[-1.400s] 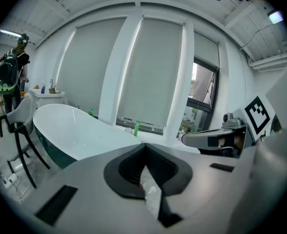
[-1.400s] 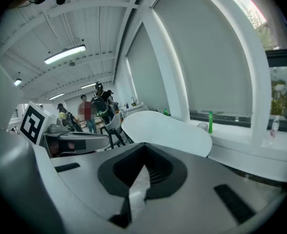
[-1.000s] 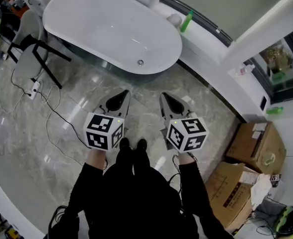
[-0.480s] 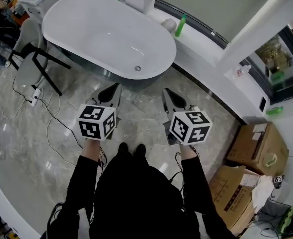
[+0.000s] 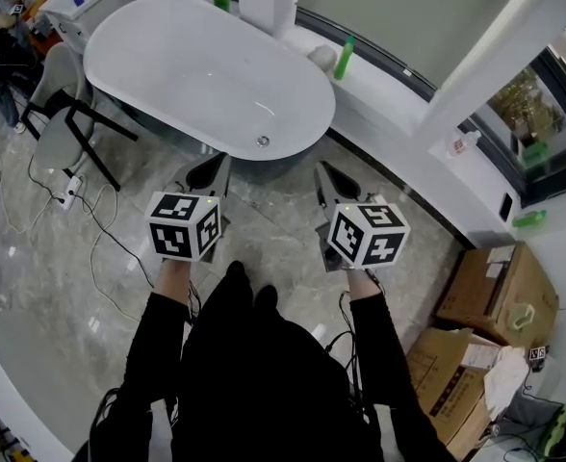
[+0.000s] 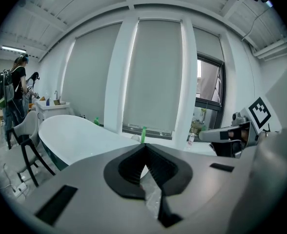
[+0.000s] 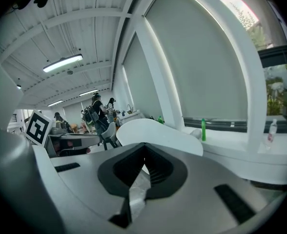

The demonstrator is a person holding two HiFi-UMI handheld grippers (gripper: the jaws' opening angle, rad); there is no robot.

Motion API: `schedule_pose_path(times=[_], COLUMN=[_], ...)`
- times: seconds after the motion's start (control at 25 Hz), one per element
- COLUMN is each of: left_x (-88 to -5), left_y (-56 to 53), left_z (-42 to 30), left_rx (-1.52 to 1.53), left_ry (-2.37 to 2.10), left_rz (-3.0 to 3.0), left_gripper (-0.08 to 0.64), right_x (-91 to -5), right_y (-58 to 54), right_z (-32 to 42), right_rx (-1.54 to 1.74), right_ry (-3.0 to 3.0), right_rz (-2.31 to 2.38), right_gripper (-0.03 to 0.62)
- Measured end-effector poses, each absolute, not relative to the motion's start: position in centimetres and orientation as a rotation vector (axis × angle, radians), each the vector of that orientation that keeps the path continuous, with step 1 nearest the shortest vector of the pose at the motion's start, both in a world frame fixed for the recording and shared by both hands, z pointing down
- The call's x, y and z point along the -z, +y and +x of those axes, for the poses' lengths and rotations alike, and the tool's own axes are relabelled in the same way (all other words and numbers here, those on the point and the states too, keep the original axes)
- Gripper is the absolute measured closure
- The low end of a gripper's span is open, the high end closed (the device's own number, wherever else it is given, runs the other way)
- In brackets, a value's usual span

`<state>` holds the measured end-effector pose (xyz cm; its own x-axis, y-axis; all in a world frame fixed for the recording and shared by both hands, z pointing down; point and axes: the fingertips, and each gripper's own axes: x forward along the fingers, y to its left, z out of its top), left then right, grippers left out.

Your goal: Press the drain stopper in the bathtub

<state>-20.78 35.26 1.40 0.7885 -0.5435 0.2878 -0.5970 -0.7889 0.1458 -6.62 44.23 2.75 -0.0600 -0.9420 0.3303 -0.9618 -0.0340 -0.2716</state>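
2 grippers, both mine: the left gripper [image 5: 211, 173] and right gripper [image 5: 326, 179] hover just short of the bathtub [image 5: 167, 56], jaws closed tip to tip on nothing. The drain stopper [image 5: 262, 141] sits in the tub's bottom at the near end. I'd reach over the rim, centre 1 closed tip on it and press straight down.

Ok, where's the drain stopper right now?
Head view: the drain stopper sits in the bathtub, at its near end, just ahead of and between the left gripper and right gripper.
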Motion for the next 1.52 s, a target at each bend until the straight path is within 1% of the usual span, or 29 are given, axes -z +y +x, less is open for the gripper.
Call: schedule_pose_path(times=[0.4, 0.76, 1.52], left_x=[-0.1, -2.5, -9.8], left_y=[33.3, 28.6, 9.5], left_z=[-18.8, -16.3, -12.2], left_rx=[-0.338, -0.346, -0.505], left_ry=[-0.879, -0.85, -0.72], left_rz=[2.783, 2.745, 2.635], left_gripper=[0.555, 0.555, 0.555], right_x=[-2.9, -4.6, -11.7], right_y=[42.5, 38.0, 17.9], right_z=[-4.4, -2.9, -0.7], right_rx=[-0.69, -0.718, -0.91], right_ry=[-2.125, -2.098, -1.946], right_rz=[2.143, 2.103, 1.996], right_gripper=[0.589, 0.589, 0.589])
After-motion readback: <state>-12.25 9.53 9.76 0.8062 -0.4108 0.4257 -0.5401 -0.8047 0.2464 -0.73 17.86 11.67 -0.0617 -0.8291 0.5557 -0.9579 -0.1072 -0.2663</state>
